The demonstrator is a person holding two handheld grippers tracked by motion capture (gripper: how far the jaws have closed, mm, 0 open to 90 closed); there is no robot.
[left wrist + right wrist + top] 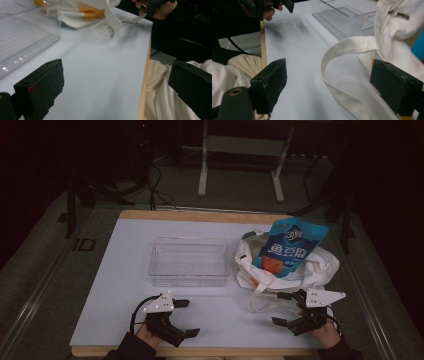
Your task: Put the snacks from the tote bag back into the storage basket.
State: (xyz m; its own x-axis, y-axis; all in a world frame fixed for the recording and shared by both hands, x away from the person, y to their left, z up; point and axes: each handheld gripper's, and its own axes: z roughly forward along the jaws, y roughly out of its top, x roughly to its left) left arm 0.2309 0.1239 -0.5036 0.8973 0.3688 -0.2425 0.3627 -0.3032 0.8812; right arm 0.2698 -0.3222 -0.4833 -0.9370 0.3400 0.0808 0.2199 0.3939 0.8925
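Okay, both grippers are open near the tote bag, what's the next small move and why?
Probably ease the right gripper forward and close on the white strap. The strap loops between its open fingers, untouched, and the blue snack pouch sticks out of the tote bag beside the clear tray.

bare table (125,285) left, tote bag (320,267) right

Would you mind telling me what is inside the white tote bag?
A blue snack pouch sticks out of the tote bag, its upper part showing. Its lower end, and anything else in the bag, is hidden by the cloth.
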